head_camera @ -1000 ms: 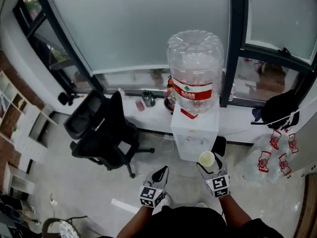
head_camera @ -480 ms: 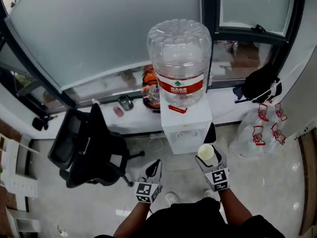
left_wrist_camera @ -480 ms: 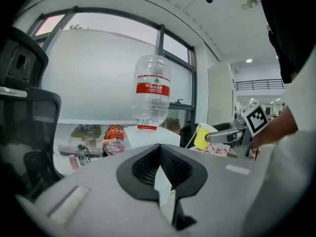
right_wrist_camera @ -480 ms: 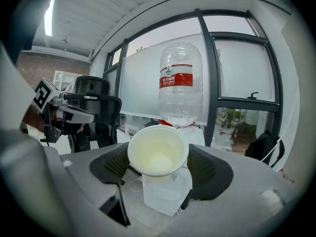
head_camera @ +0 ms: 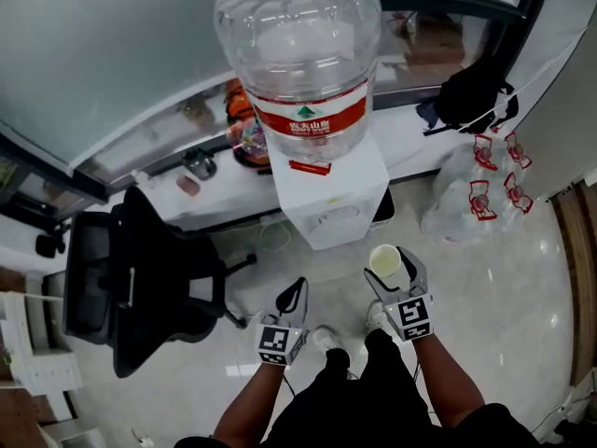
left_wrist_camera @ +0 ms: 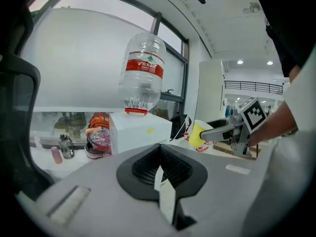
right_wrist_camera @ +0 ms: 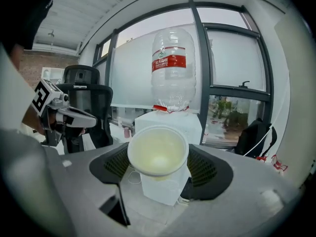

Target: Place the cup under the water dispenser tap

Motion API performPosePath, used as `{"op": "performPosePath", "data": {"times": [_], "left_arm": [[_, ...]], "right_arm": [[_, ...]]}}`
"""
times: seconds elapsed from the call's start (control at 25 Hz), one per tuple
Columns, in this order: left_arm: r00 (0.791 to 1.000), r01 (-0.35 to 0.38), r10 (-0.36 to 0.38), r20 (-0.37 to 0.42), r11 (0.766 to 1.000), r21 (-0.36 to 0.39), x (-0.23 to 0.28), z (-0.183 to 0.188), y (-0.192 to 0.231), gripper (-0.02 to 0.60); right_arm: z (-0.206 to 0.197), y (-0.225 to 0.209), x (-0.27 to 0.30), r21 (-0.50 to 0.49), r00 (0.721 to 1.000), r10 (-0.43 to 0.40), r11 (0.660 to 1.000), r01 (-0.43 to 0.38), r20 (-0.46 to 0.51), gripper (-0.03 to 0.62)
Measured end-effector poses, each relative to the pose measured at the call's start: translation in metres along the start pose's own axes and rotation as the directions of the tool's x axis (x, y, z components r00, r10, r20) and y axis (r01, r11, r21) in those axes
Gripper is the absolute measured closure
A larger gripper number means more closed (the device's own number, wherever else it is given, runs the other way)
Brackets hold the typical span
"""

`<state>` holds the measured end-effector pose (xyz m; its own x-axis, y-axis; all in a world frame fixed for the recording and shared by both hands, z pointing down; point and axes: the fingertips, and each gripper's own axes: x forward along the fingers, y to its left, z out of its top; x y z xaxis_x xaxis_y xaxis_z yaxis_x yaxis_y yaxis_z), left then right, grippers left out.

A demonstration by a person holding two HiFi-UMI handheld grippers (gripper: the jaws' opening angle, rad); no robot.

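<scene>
A white water dispenser point(head_camera: 328, 194) with a big clear bottle point(head_camera: 298, 54) on top stands on the floor against the window sill. My right gripper point(head_camera: 394, 271) is shut on a pale yellow paper cup point(head_camera: 384, 260), upright and empty, a short way in front of the dispenser's front right. In the right gripper view the cup point(right_wrist_camera: 158, 152) sits between the jaws with the dispenser point(right_wrist_camera: 165, 194) behind it. My left gripper point(head_camera: 299, 289) hangs shut and empty to the cup's left. The left gripper view shows the cup point(left_wrist_camera: 197, 134) and the dispenser point(left_wrist_camera: 140, 130). The taps are hidden.
A black office chair point(head_camera: 131, 269) stands left of the dispenser. On the sill point(head_camera: 215, 203) lie a small bottle and coloured items. A black bag point(head_camera: 471, 91) and several empty water jugs in plastic point(head_camera: 471, 199) sit at the right.
The dispenser has come nearer and larger in the head view. Both grippers have sunk a little, and the right one still holds the cup.
</scene>
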<state>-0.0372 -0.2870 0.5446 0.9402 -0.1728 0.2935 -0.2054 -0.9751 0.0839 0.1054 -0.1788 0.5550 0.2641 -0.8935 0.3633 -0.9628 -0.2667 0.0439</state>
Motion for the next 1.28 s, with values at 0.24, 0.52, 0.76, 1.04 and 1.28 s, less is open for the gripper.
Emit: {"op": "performPosePath", "data": {"times": [0.24,0.52,0.76,1.04,1.28], "left_arm": [[0.999,-0.008,0.008,-0.053,1.0,0.008,0.025,-0.02,0.013,0.568],[0.998,-0.027,0.028,-0.052,0.999,0.016,0.053,-0.068,0.014,0.568],[0.996,-0.043,0.043,-0.08,0.999,0.001,0.069,-0.123,0.019,0.568],[0.996,-0.05,0.048,-0.071,0.998,-0.027,0.096,-0.167,0.021,0.568],[0.996,-0.046,0.042,-0.074,0.997,-0.054,0.105,-0.195,0.014,0.568]], "right_arm": [[-0.036,-0.002,0.035,-0.017,0.999,0.034,0.999,-0.035,-0.039,0.233],[-0.091,-0.005,0.066,-0.063,0.993,0.095,0.993,-0.099,-0.073,0.233],[-0.147,-0.004,0.106,-0.089,0.985,0.133,0.986,-0.143,-0.108,0.233],[-0.197,-0.008,0.176,-0.041,0.984,0.127,0.99,-0.133,-0.126,0.233],[-0.229,-0.025,0.23,-0.02,0.984,0.084,0.996,-0.088,-0.16,0.233]]}}
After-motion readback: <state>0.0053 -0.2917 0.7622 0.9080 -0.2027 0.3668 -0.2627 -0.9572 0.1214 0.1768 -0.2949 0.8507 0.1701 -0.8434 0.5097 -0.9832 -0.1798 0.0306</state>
